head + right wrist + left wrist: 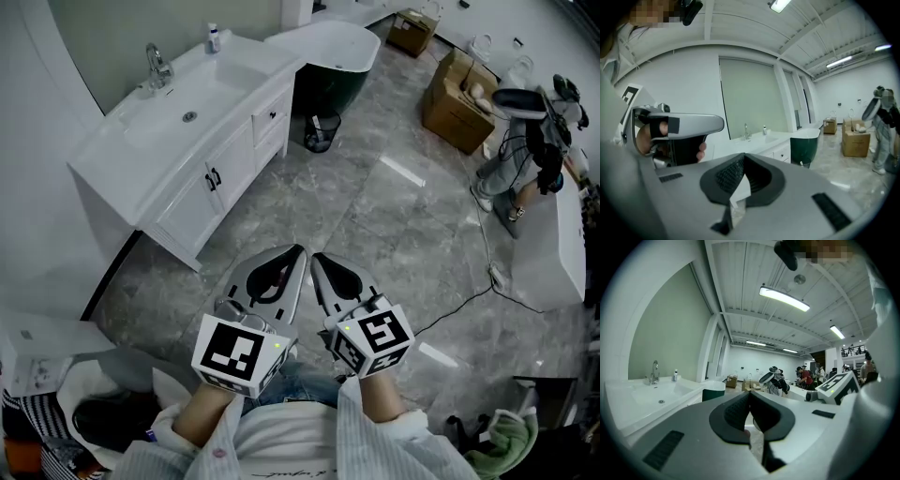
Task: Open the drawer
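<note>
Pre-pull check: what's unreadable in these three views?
- Drawer contents: head view, the shut drawer fronts on the vanity hide them.
- Shape of the drawer handles: too small in head and right gripper views.
- Drawers in left gripper view: largely covered by the left gripper and its own body.
- Label on the bottle: too small in every view.
- Contents of the bin: head view, dark and too small.

Silver-grey left gripper [296,255] and right gripper [318,262], each topped by a black-and-white marker cube [239,352], pale striped sleeves [202,433] behind them.
</note>
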Motion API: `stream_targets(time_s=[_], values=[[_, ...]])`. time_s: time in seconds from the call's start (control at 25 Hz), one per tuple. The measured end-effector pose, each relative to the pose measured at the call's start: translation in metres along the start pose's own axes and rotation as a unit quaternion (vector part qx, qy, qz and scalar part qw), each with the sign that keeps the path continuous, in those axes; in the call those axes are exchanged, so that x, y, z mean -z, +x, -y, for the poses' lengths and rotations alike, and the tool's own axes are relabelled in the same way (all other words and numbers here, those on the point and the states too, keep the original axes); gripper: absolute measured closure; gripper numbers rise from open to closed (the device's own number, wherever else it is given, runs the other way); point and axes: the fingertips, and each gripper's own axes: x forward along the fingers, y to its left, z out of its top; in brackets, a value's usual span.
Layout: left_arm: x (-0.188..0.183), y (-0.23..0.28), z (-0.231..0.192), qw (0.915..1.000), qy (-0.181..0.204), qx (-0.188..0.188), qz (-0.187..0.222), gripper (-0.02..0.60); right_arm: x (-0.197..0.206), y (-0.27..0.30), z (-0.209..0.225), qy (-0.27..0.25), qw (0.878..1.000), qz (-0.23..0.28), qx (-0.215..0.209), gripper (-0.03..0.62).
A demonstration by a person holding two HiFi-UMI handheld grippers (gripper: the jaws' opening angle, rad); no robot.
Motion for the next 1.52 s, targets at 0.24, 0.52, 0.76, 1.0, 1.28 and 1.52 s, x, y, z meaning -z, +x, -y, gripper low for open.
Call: stream_targets(time_s=[0.24,0.52,0.76,1.0,1.28,1.52], values=[[0.004,-0.001,0.014,1.0,-0.001,0.002,0.004,0.565,0.01,-0.016,0.003,0.0,1.0,-0.004,0.004,0.589],[0.008,0.006,0.016,1.0,-0.002,-0.002,0.003,0.565,0.017,-0.024,0.014,0.011,1.0,-0.004,0.008,0.589],[0.011,0.03,-0.005,1.0,-0.001,-0.005,-0.002,0.565,0.017,0.001,0.034,0.016,1.0,-0.01,0.012,0.588],[0.005,0.073,-0.04,1.0,-0.003,-0.001,-0.001,0.565,0.005,0.045,0.067,0.022,1.0,-0.013,0.017,0.588],[-0.008,0.14,-0.099,0.9999,-0.004,0.006,-0.01,0.565,-0.023,0.115,0.118,0.017,0.999,-0.017,0.032,0.589],[-0.027,0.185,-0.138,1.0,0.002,0.004,-0.007,0.565,-0.044,0.163,0.153,0.03,0.999,-0.013,0.037,0.588]])
